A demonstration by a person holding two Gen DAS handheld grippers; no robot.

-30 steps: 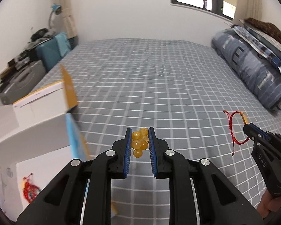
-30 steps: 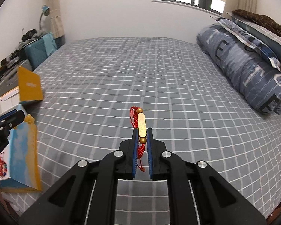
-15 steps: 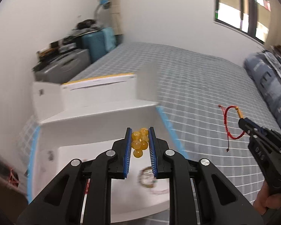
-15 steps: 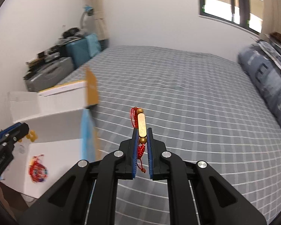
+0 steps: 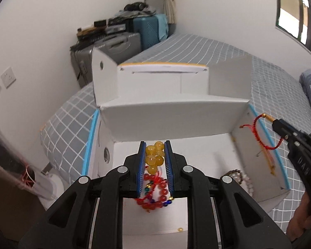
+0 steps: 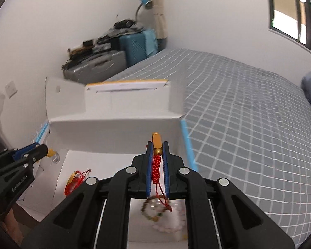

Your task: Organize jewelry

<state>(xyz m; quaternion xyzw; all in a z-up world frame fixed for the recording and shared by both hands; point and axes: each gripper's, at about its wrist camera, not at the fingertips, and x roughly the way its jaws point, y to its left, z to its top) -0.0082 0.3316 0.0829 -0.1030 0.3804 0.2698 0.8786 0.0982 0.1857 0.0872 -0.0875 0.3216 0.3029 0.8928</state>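
Grey checked bedding fills the room's foreground, and on its near corner a white cardboard box stands with flaps raised, serving as the collection point for jewelry.

The yellow bead bracelet is bunched into a tight cluster between the blue pads of the left gripper, whose jaws stand narrow and clamped on it. It hangs above the box's open floor, directly over a red bead bracelet already lying inside, which suggests a drop point has been chosen. Bunched as it is, the cluster shows no clear long axis beyond a short run along the fingers.

The red cord bracelet is pinched in the right gripper, jaws nearly shut on its braid. Its gold bar juts forward past the fingertips, so the piece's long axis lies along the gripper's pointing line, toward the box's back wall, while the loose loop trails below. The left view shows the loop curving out beside the box's right wall.

Beneath the right gripper, a pale bead bracelet and a brownish bead ring rest on the box floor, blurred. Another red cord piece lies nearer the left wall. Suitcases are stacked against the far wall.
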